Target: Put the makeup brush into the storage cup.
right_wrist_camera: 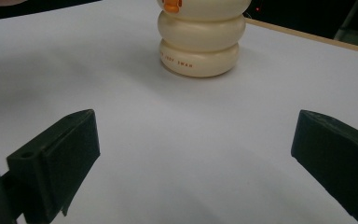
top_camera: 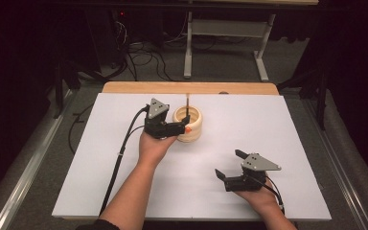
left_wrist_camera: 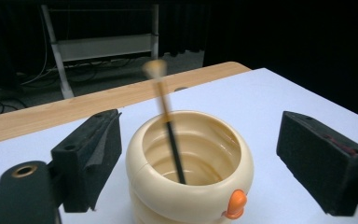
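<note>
A cream pot (top_camera: 188,124), ribbed like stacked rings and marked with a small orange knob (left_wrist_camera: 236,203) on its side, stands upright toward the far middle of the white worktop (top_camera: 287,129). A thin stick (left_wrist_camera: 169,129), dark below and pale at its blurred top, stands in it, leaning against the inner wall with its lower end on the bottom. The left claw (top_camera: 181,125) sits just at the pot's near-left side, its jaws spread wide so that, in the left gripper view, they flank the pot without touching it; nothing is clamped between them. That spread, and the blur on the stick, suggest the stick is loose in the pot and free to settle, though I cannot tell this for sure. The pot's wide mouth and upright stance make it a fit holder: the stick can lean on the rim without tipping out. The right claw (top_camera: 230,168) rests well apart, low at the near right of the worktop, jaws likewise wide and empty, pointed toward the pot (right_wrist_camera: 200,42) as its own view shows. It seems parked there to stay out of the left hand's way while keeping the pot in reach, should it need steadying.
</note>
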Motion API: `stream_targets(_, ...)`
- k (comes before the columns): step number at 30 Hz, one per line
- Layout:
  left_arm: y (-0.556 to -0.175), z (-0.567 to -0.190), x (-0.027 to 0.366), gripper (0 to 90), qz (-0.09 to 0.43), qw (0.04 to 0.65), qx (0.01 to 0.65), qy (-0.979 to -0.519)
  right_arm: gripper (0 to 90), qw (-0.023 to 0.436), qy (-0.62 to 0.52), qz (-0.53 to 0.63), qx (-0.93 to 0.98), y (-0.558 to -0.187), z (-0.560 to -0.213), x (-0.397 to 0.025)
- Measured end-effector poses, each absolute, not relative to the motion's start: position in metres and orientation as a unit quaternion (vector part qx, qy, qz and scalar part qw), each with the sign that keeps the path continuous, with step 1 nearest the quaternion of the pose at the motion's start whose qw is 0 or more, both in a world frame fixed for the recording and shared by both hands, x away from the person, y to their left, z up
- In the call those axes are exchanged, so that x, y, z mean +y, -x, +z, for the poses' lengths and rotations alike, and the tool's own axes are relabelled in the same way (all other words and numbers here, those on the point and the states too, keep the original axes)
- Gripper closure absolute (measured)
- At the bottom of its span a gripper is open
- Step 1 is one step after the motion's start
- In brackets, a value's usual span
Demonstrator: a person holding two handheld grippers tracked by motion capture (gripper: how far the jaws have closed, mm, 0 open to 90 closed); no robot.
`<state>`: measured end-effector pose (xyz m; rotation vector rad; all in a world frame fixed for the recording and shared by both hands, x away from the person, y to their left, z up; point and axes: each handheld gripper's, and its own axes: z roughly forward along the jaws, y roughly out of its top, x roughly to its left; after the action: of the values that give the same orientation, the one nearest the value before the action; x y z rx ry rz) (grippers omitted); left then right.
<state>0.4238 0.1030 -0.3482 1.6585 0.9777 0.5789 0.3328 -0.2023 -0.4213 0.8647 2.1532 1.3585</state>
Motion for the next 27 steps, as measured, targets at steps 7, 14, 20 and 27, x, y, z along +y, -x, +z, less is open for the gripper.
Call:
stream_targets(7,-0.424,-0.348,0.104,5.3,0.239,0.532,0.413,-0.699,2.6,0.225,-0.313,0.492,0.78,-0.333,-0.421,-0.202)
stream_targets(14,-0.421,-0.349,0.108,0.0,0.235,0.532,0.414,-0.7,2.5,0.225,-0.314,0.494,0.779,-0.333,-0.421,-0.202)
stream_targets(20,-0.418,-0.35,0.113,0.0,0.237,0.529,0.415,-0.701,2.5,0.227,-0.311,0.493,0.78,-0.333,-0.422,-0.202)
stream_targets(27,-0.413,-0.352,0.12,0.1,0.235,0.528,0.416,-0.702,2.6,0.228,-0.311,0.491,0.781,-0.333,-0.422,-0.202)
